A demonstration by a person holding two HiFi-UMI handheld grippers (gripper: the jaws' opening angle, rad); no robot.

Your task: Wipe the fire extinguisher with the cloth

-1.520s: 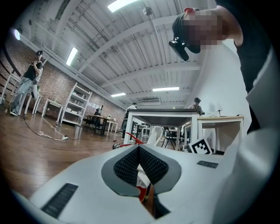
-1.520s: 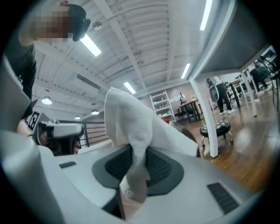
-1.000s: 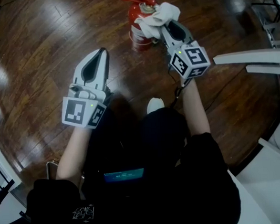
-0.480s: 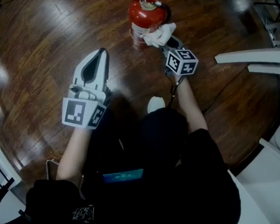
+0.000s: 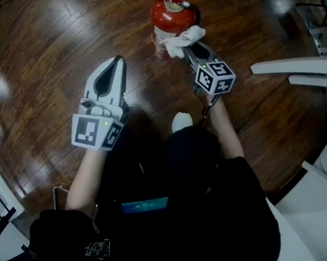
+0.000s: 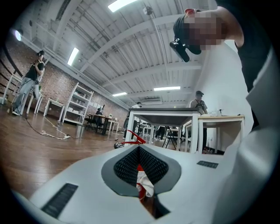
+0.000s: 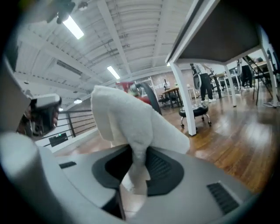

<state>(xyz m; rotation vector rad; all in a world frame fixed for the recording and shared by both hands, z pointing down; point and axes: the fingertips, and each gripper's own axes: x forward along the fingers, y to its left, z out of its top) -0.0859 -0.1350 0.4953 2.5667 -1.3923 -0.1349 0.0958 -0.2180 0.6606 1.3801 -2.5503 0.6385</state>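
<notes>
A red fire extinguisher point(image 5: 168, 19) stands upright on the wooden floor at the top of the head view. My right gripper point(image 5: 193, 47) is shut on a white cloth point(image 5: 182, 40), which is pressed against the extinguisher's near right side. In the right gripper view the cloth point(image 7: 131, 124) bunches up out of the jaws and hides most of the extinguisher. My left gripper point(image 5: 116, 66) hangs shut and empty to the left, apart from the extinguisher. Between its jaws, the left gripper view shows a sliver of the extinguisher point(image 6: 139, 168) and cloth point(image 6: 145, 181).
White tables point(image 5: 293, 70) stand to the right, with a metal rack point(image 5: 315, 19) behind them. The left gripper view shows tables point(image 6: 164, 120), shelving point(image 6: 76, 105) and a person point(image 6: 27, 83) far off. My legs and a white shoe point(image 5: 181, 121) are below the grippers.
The right gripper dragged the cloth down from the extinguisher's top to its near side, then lifted slightly back against the body. The left gripper stayed still.
</notes>
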